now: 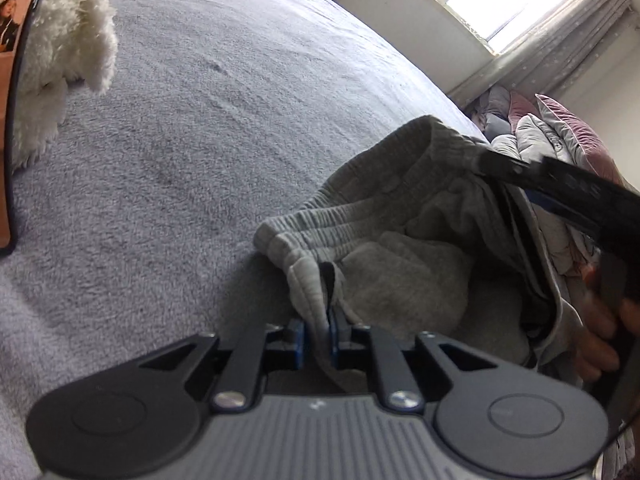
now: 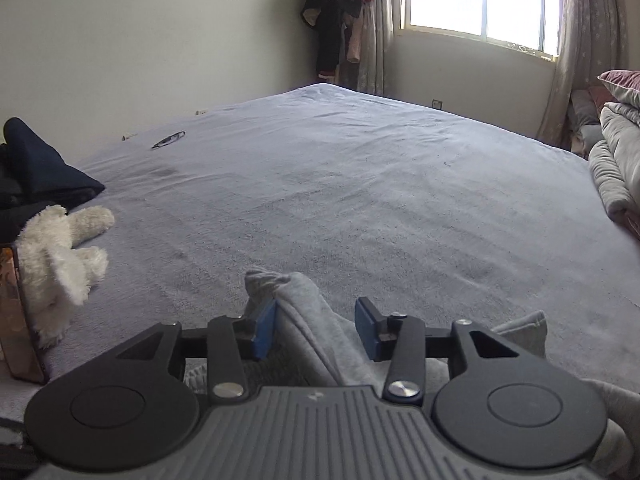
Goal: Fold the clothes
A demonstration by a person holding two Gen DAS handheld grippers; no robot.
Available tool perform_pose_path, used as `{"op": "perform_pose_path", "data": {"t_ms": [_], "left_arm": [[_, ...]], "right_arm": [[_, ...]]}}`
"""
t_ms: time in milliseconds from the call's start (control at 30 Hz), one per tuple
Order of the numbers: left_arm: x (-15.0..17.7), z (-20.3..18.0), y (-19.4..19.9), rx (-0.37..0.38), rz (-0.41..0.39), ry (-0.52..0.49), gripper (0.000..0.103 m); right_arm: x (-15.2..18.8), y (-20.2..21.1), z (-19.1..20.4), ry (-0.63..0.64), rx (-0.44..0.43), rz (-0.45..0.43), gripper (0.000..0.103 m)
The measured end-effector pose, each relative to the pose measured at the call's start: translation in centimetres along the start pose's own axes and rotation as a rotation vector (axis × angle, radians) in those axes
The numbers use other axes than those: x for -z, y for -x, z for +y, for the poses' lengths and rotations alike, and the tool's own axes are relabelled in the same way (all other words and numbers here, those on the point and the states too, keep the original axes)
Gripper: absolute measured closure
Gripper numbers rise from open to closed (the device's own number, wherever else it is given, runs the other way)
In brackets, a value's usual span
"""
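You are working with grey sweatpants [image 1: 372, 216], soft, limp fleece that will sag and bunch wherever you leave it unsupported. It is light and not slippery. The thick ribbed waistband is likely your surest hold, since the elastic gives the pads something firm to bite.

Your left hand-held gripper [image 1: 320, 336] is pressed together on a fold of the waistband edge, cloth squeezed between the blue pads. The rest of the garment lies crumpled just ahead and to the right on the bed [image 1: 200, 120].

Your right hand-held gripper [image 2: 316, 328] stands spread, its jaws apart. A ridge of the sweatpants [image 2: 304, 312] rises between them, touching the left pad [image 2: 266, 330] and clear of the right one. Judging by this, closing there would catch a thick bunch, not a clean edge.
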State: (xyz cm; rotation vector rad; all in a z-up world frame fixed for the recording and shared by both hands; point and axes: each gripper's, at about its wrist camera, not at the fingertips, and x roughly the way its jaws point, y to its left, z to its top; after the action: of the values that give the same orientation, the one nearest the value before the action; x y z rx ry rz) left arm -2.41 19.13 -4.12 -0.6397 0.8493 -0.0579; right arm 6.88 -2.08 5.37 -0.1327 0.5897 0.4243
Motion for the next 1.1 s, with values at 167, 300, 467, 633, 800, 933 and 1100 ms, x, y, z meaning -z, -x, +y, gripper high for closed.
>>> {"op": "perform_pose_path", "data": {"t_ms": [167,300,467,633,800,933,1100], "left_arm": [[-0.6,0.0,-0.6,-0.023,0.004,-0.012,0.085],[-0.9,-0.4,-0.8,-0.049,0.004,0.013,0.083],[-0.9,-1.9,-0.3,-0.099,-0.047,0.006,0.062],[-0.9,-3.2,0.3,-0.125,-0.095,0.016,0.052],[-0.5,-5.2,0.8,-0.15,-0.142,-0.038,0.041],[0.4,-7.1,0.6,-0.165,-0.133,-0.126,0.034],[1.6,-9.8,0.8,-0.148,-0.124,-0.236,0.031]], "right_arm": [[0.7,2.9,-1.4,-0.022,0.02,-0.015,0.052],[2.0,5.8,-3.4,-0.04,0.075,-0.028,0.051],[4.2,9.7,-6.9,-0.101,0.18,-0.023,0.051],[6.6,13.5,-9.8,-0.179,0.292,-0.012,0.05],[9.0,15.7,-12.6,-0.323,0.372,0.003,0.05],[11.1,15.2,-14.3,-0.43,0.388,-0.027,0.049],[14.1,12.7,-16.4,-0.515,0.377,-0.006,0.049]]}}
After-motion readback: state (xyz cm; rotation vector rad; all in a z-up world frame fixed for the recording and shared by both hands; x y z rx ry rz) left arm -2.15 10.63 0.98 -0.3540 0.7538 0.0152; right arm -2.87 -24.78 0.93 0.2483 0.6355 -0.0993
